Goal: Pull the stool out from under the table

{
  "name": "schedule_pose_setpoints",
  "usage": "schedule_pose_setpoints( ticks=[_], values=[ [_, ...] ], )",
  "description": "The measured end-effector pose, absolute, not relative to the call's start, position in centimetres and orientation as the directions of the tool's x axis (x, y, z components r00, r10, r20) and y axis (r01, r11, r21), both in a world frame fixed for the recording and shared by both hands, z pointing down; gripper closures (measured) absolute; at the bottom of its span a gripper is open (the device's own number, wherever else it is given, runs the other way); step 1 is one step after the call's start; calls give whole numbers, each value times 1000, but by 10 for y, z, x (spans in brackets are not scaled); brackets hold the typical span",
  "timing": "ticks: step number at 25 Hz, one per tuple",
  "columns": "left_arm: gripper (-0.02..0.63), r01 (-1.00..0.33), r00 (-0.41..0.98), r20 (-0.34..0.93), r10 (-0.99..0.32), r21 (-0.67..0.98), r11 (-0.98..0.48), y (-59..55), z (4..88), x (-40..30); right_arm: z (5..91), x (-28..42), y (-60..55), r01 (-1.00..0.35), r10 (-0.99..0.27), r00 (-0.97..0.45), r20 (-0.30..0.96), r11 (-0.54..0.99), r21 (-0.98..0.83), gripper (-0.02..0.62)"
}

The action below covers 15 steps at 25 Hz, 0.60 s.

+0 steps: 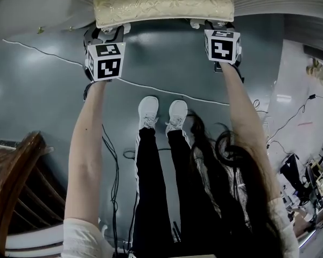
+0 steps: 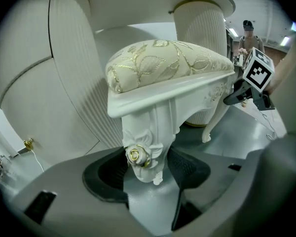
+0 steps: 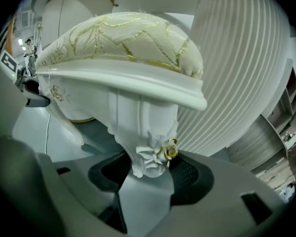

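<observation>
The stool has a cream cushion (image 1: 161,1) with gold leaf patterning on a white carved frame, and stands at the top of the head view, partly under the white table. In the left gripper view my left gripper (image 2: 148,174) is shut on the stool's carved corner leg (image 2: 143,152), whose gold rose sits between the dark pads (image 2: 111,174). In the right gripper view my right gripper (image 3: 148,177) is shut on the opposite front leg (image 3: 150,154). The head view shows both grippers, left (image 1: 105,36) and right (image 1: 212,24), at the stool's front corners with arms stretched forward.
Fluted white table pedestals (image 2: 64,78) (image 3: 237,83) stand close behind the stool. A dark wooden chair (image 1: 16,192) sits at lower left. Cables (image 1: 114,165) run over the grey floor by the person's white shoes (image 1: 148,112). Cluttered equipment (image 1: 312,181) fills the right edge.
</observation>
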State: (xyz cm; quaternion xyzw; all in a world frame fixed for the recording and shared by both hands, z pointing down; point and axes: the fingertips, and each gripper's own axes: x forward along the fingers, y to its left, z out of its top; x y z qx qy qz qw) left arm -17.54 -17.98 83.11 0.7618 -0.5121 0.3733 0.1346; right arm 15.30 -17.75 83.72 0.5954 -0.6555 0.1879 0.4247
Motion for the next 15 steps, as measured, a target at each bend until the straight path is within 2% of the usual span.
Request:
schedule_pose_setpoints(
  ticks=[9, 15],
  values=[
    [344, -836, 267, 687, -675, -183, -517, -179, 835, -177, 841, 152, -170, -949, -578, 103, 810, 187, 254, 339],
    [344, -864, 228, 704, -673, -173, -474, -179, 831, -175, 840, 153, -171, -942, -604, 66, 794, 225, 249, 339]
  ],
)
